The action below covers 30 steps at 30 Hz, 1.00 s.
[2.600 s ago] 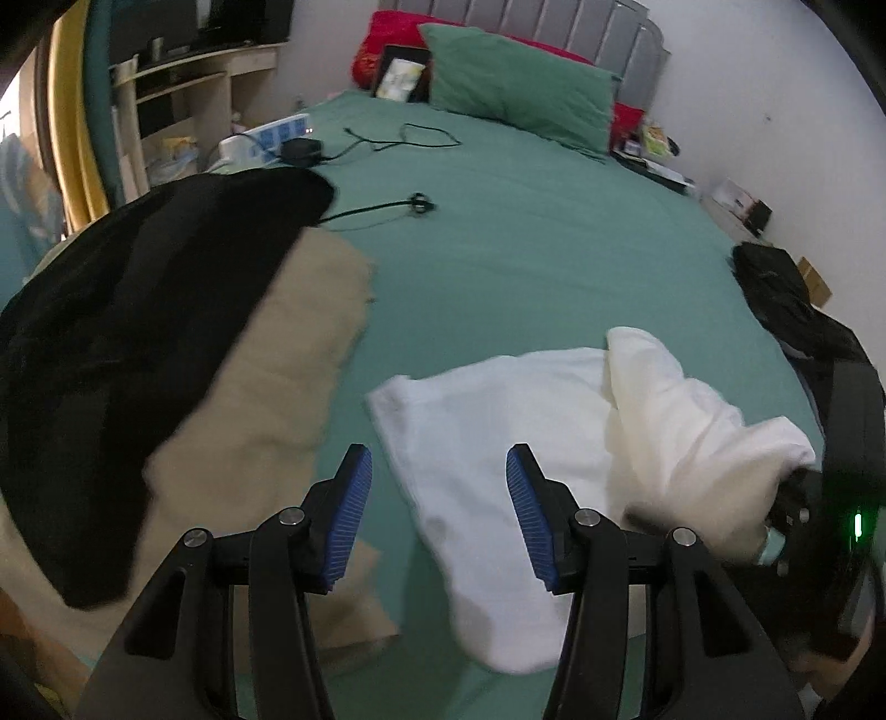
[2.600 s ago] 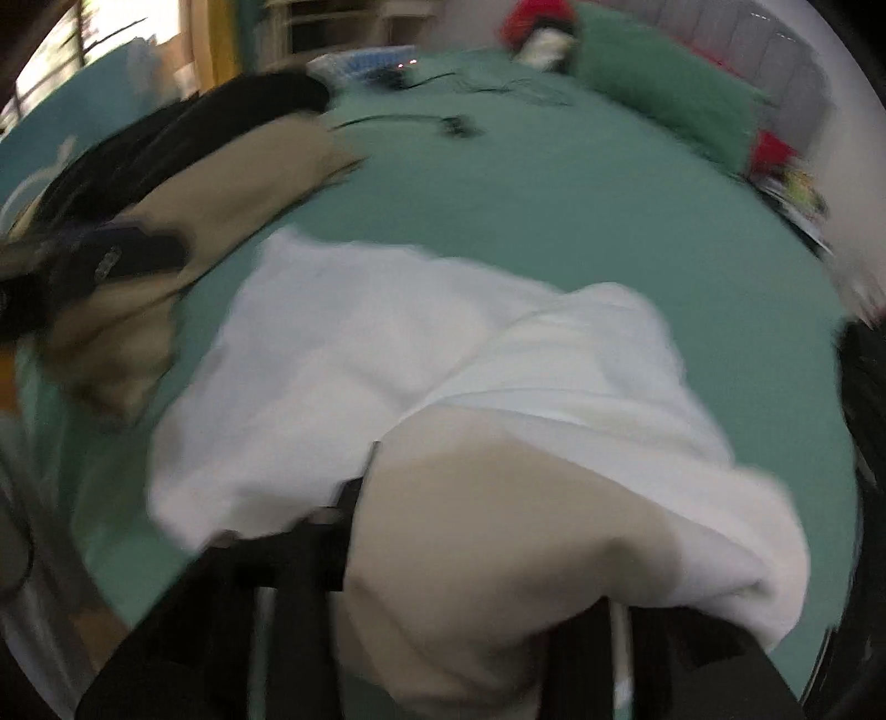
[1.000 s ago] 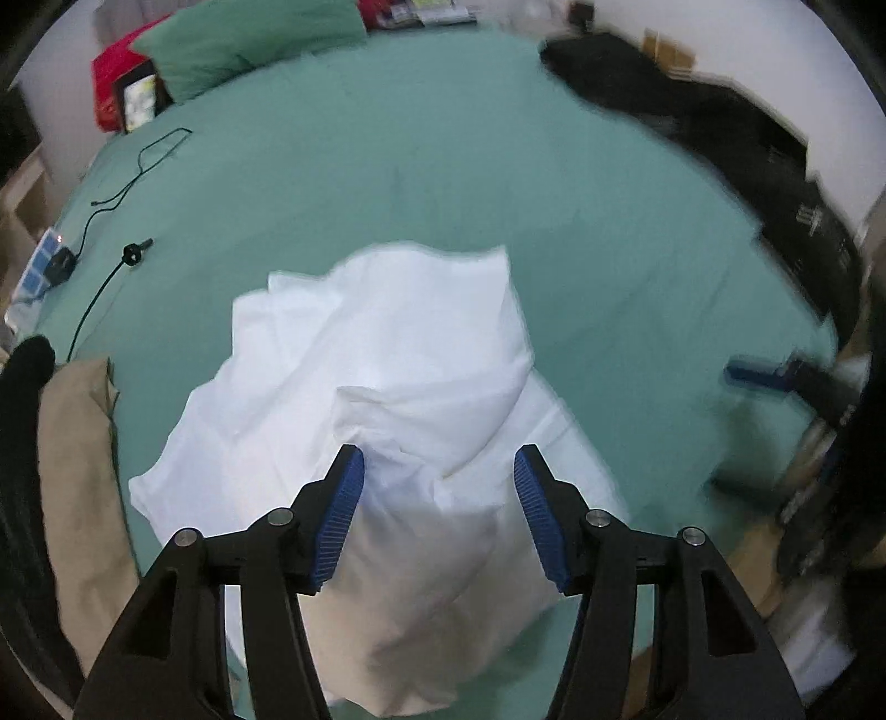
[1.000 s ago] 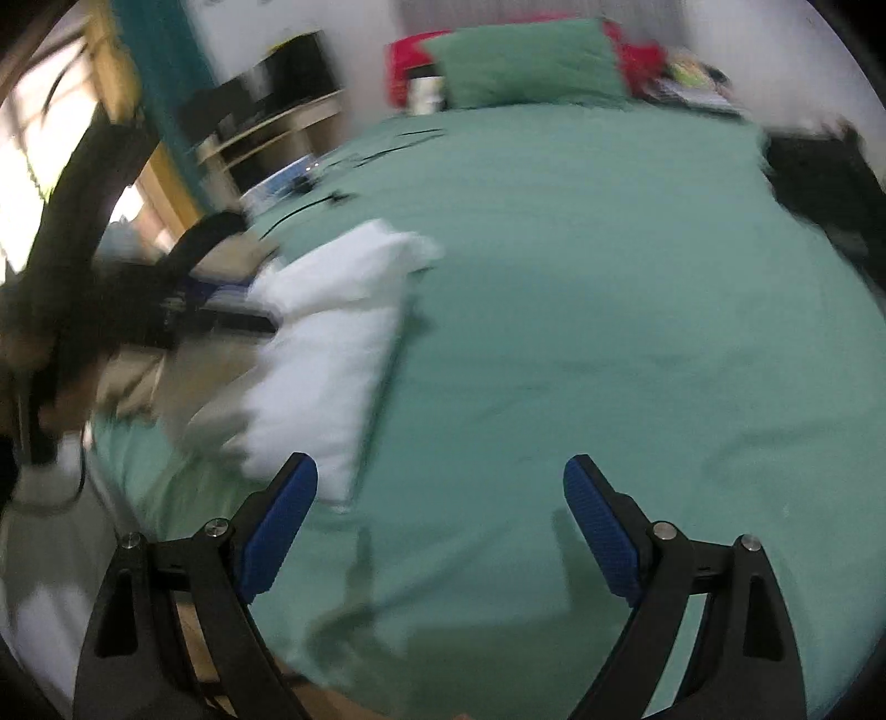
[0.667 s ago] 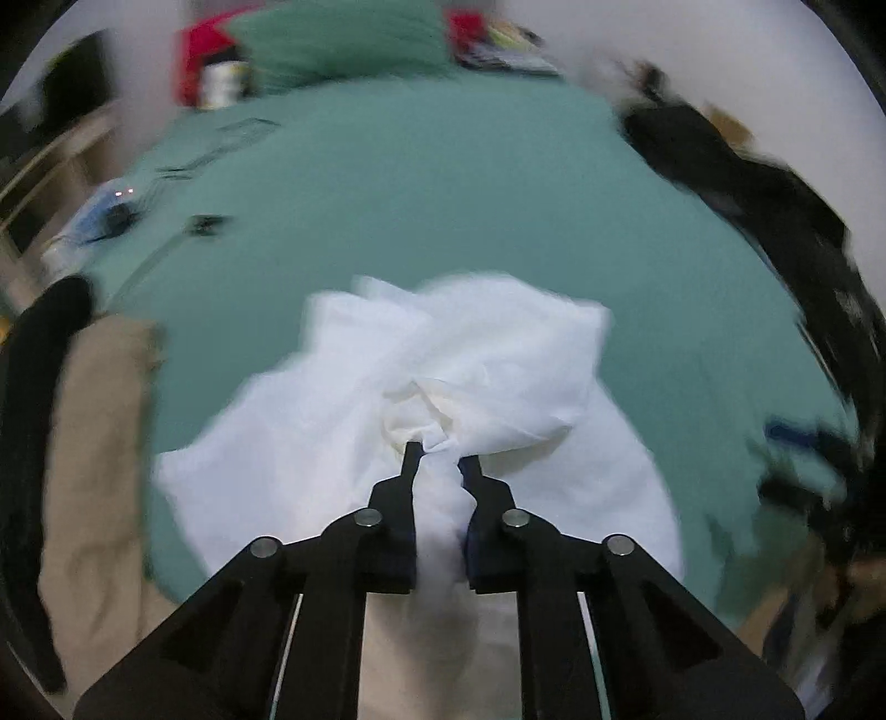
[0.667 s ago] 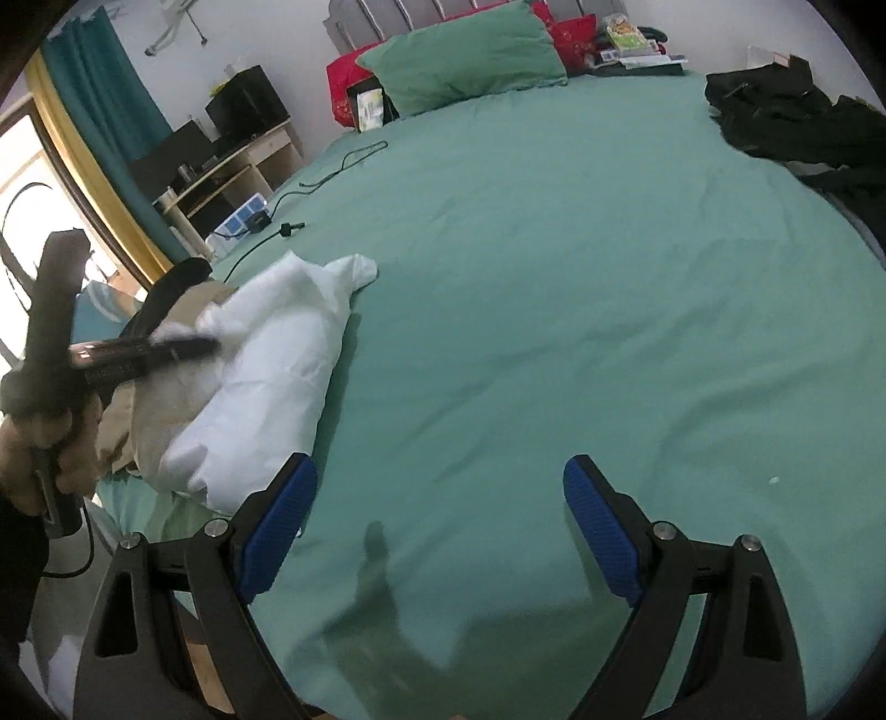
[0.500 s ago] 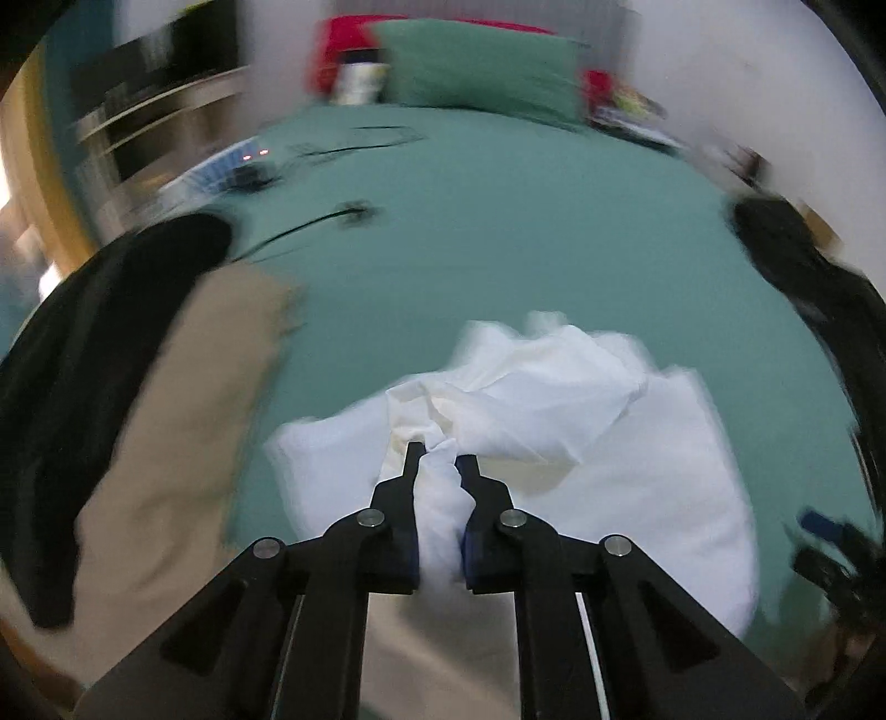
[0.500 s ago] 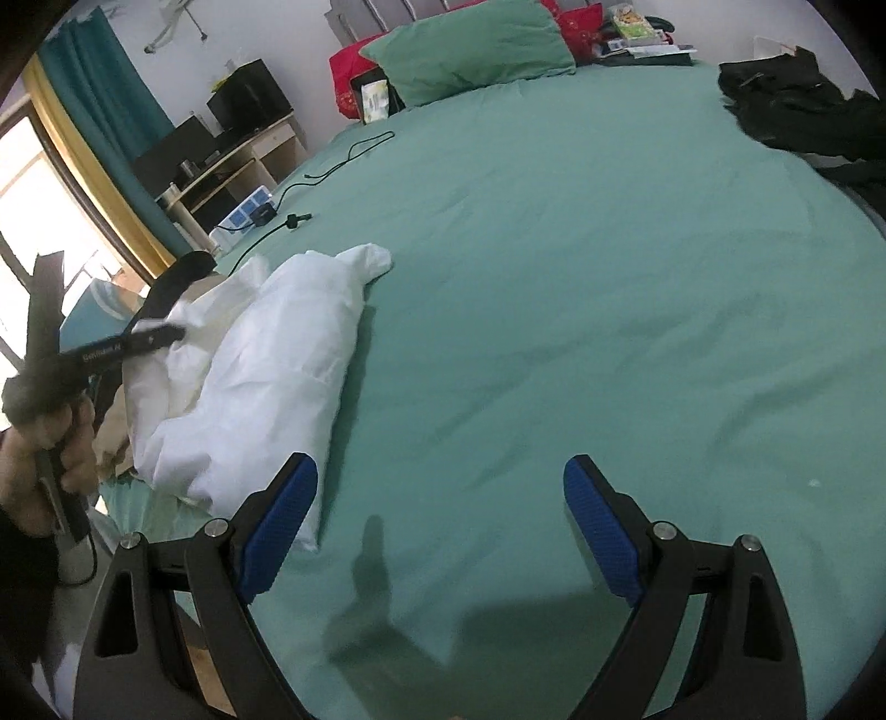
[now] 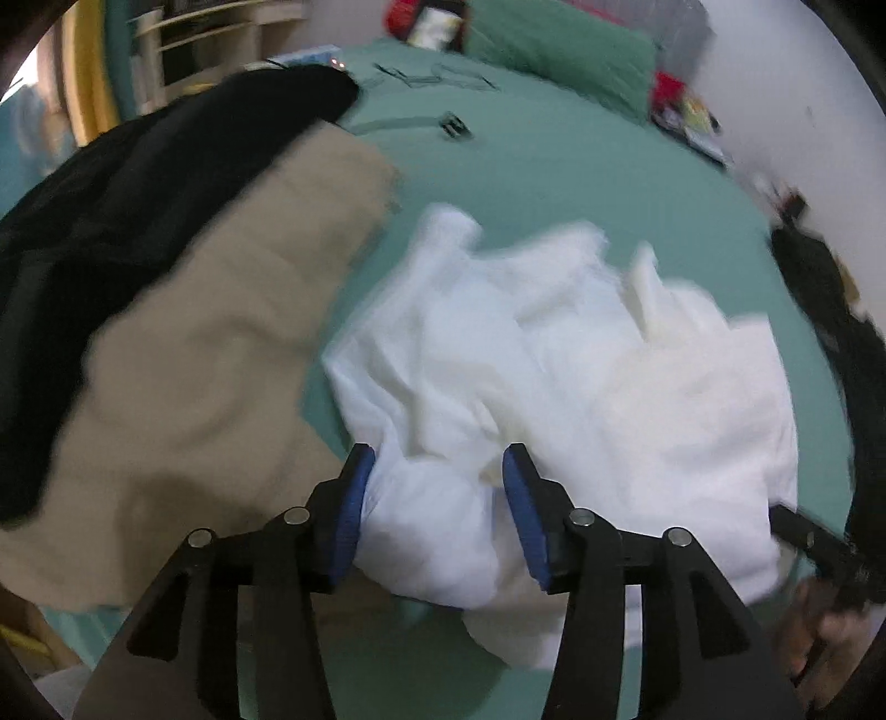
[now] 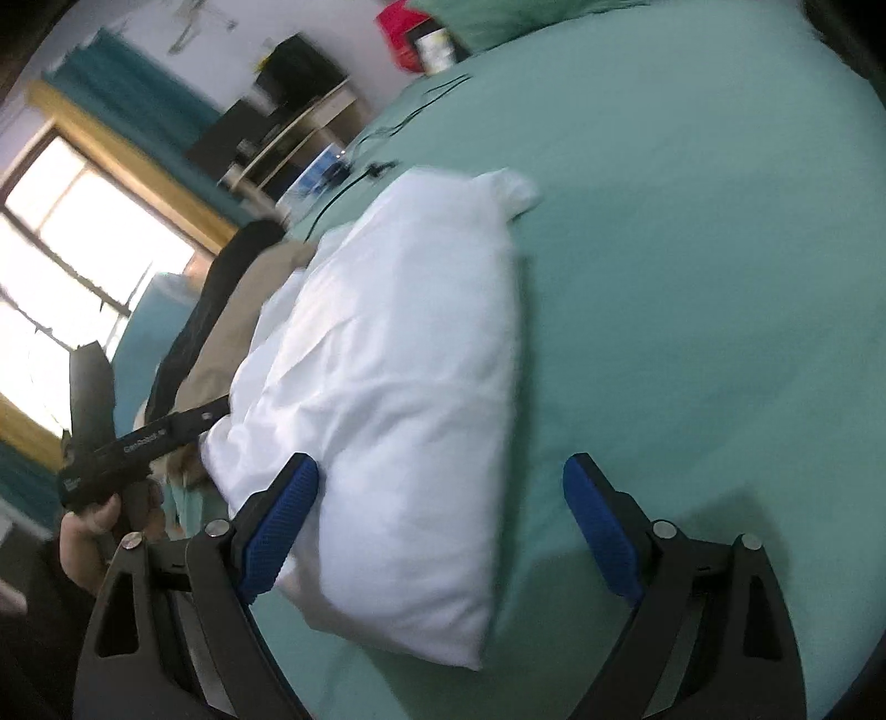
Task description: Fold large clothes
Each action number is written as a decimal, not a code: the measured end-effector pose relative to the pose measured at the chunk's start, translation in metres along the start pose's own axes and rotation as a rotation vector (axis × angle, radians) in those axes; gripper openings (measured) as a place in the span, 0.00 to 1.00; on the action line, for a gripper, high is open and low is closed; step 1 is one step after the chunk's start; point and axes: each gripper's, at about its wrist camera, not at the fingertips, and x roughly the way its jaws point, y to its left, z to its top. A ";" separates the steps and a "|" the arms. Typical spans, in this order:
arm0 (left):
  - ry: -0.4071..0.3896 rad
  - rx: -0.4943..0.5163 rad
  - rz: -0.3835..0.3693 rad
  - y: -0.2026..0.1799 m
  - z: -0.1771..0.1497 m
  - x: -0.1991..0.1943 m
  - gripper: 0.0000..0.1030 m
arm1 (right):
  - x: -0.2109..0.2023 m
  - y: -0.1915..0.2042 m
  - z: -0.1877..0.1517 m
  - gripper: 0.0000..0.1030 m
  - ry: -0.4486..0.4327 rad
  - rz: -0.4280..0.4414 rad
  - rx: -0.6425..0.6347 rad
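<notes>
White garment [image 9: 581,354] lies crumpled in a heap on the green bedsheet [image 9: 554,166], near the bed's near edge, w/ a tan garment [image 9: 210,343] just beside it on one side and a black garment [image 9: 122,183] lying over the far part of the tan one. Left gripper [image 9: 437,509] points steeply down at the near end of the white heap; its jaws have just been opening, blue pads now apart, w/ a bunched lump of the white cloth between them. Cloth looks to brush the left-hand pad; can't tell if it touches the other, and the pic is blurred there. Right gripper [image 10: 443,531] comes in low from the other side, jaws apart but they've just been closing in; its left-hand pad sits just at the edge of the white garment [image 10: 387,387], the other pad is over bare sheet [image 10: 692,277], well clear of cloth. Nothing clamped in either one. In the right wrist view the left hand [image 10: 94,531] shows at the edge, gripping its tool's handle. Green pillow [image 9: 559,44] and some cables [image 9: 437,77] lie at the far end of the bed, more dark clothing [image 9: 819,299] along the sheet's right side.
</notes>
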 end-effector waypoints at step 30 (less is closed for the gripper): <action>0.078 0.146 -0.088 -0.079 -0.003 0.016 0.38 | -0.120 -0.043 -0.022 0.63 -0.182 -0.304 0.015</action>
